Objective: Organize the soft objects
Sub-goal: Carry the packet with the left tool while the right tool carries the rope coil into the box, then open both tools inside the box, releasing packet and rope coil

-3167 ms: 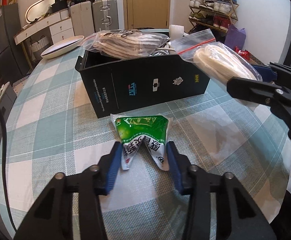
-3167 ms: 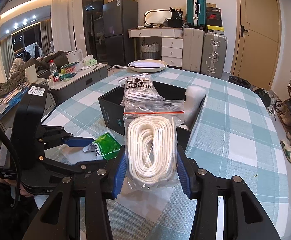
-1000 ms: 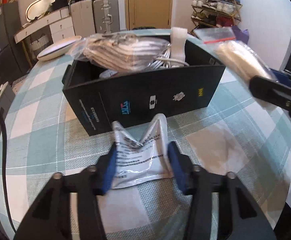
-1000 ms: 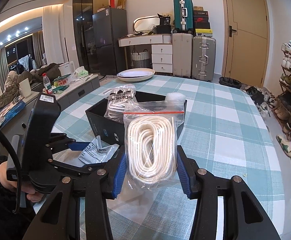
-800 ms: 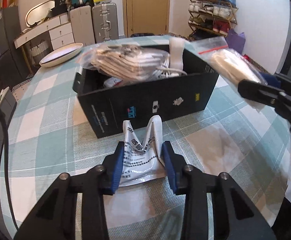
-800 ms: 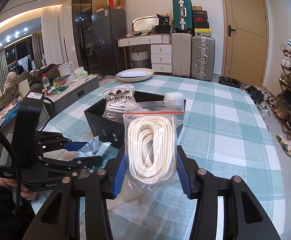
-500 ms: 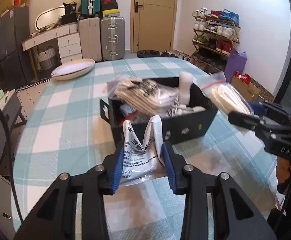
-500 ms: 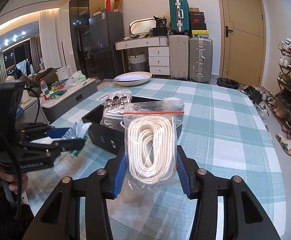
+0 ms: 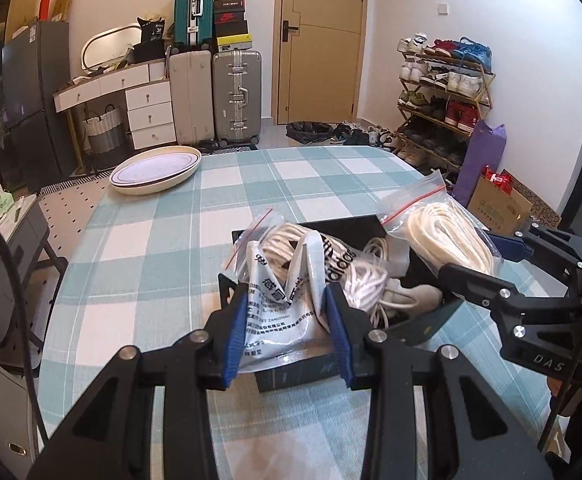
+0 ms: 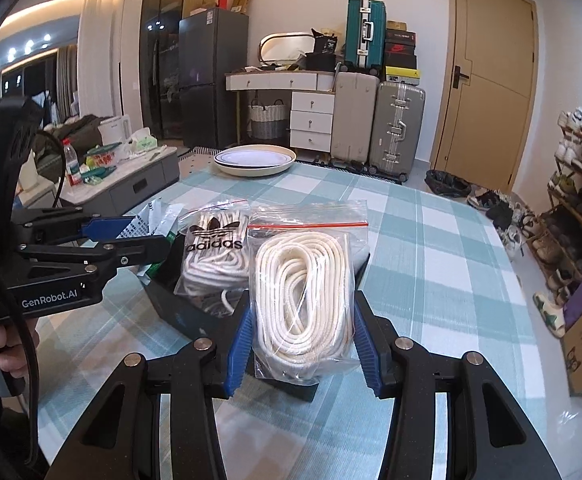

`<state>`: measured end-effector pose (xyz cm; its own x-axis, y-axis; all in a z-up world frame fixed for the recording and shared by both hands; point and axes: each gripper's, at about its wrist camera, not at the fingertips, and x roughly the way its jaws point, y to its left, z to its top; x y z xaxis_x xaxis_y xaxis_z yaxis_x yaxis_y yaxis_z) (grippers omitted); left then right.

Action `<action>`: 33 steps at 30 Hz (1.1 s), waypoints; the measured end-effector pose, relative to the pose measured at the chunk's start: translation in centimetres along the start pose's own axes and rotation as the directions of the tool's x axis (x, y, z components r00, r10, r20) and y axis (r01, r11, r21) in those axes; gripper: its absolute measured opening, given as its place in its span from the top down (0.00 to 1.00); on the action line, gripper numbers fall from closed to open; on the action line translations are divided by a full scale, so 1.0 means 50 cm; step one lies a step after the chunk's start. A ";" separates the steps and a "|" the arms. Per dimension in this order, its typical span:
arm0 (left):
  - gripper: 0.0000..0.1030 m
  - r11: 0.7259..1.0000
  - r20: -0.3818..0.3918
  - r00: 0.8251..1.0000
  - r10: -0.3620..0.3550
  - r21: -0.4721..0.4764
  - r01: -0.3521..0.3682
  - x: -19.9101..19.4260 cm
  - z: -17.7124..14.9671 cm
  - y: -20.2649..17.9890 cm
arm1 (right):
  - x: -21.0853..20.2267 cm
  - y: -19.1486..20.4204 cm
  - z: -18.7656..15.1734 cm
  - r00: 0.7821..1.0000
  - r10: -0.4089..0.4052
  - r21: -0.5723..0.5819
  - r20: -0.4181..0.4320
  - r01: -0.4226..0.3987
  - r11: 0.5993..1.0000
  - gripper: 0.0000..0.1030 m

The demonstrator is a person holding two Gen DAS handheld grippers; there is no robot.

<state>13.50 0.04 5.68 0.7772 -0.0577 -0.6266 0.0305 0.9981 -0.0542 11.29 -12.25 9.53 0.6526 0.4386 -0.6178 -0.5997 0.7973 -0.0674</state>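
**Rope bag & sachet both gripped, over the box**

Rope bag (image 10: 303, 304): zip-bag of coiled white cord, clamped across its lower half by R gripper (image 10: 303, 350), held over the black box (image 10: 195, 320) near edge. Looks light, squashy; film slippery, so pinch thru the cord bulk, not the loose top at 12 o'clock.

Sachet (image 9: 287, 300): L gripper (image 9: 287, 336) jaws have just been closing, now clenched on it; buckled into a W, so thin & floppy. Sits above box, Adidas lace bag (image 9: 331, 264) at 1 o'clock of it. Judgement: both drop in w/out damage; grab mid-body.
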 end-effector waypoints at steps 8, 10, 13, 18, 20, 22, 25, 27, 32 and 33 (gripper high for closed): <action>0.65 1.000 -0.031 0.999 -0.012 0.013 0.013 0.049 0.002 -0.008 | 0.075 0.012 0.019 0.997 -0.064 -0.130 -0.054 0.056 0.990 0.55; 0.65 1.000 -0.033 0.999 -0.008 0.027 0.009 0.057 0.000 -0.014 | 0.088 0.016 0.014 0.996 -0.064 -0.160 -0.070 0.052 0.986 0.55; 0.64 0.999 -0.035 0.999 -0.012 0.032 0.013 0.063 0.001 -0.018 | 0.106 0.020 0.008 0.994 -0.055 -0.188 -0.092 0.037 0.981 0.55; 0.64 0.999 -0.039 0.999 -0.029 0.030 0.030 0.070 0.005 -0.015 | 0.108 0.015 0.007 0.995 -0.042 -0.183 -0.091 0.025 0.983 0.55; 0.64 0.999 -0.043 0.998 -0.039 0.031 0.040 0.076 0.005 -0.016 | 0.108 0.015 0.005 0.995 -0.037 -0.187 -0.092 0.019 0.982 0.55; 0.65 0.998 -0.053 0.998 -0.045 0.032 0.047 0.084 0.003 -0.020 | 0.109 0.015 0.007 0.995 -0.030 -0.180 -0.097 0.012 0.984 0.55; 0.65 0.998 -0.053 0.998 -0.038 0.042 0.040 0.087 -0.004 -0.027 | 0.112 0.005 0.007 0.994 -0.006 -0.156 -0.107 -0.011 0.988 0.55; 0.65 0.998 -0.056 0.998 -0.037 0.045 0.039 0.087 -0.004 -0.027 | 0.113 0.003 0.007 0.994 0.001 -0.149 -0.107 -0.017 0.989 0.55; 0.65 0.997 -0.060 0.998 -0.023 0.066 0.027 0.085 -0.007 -0.032 | 0.114 0.003 0.008 0.993 0.007 -0.141 -0.115 -0.023 0.990 0.55; 0.65 0.997 -0.060 0.998 -0.019 0.070 0.023 0.084 -0.010 -0.035 | 0.114 0.002 0.009 0.993 0.011 -0.138 -0.117 -0.027 0.990 0.55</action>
<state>16.40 -1.93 2.79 0.7372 -0.0780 -0.6711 0.0926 0.9956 -0.0140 15.17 -9.50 6.34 0.5876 0.3955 -0.7059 -0.6753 0.7203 -0.1585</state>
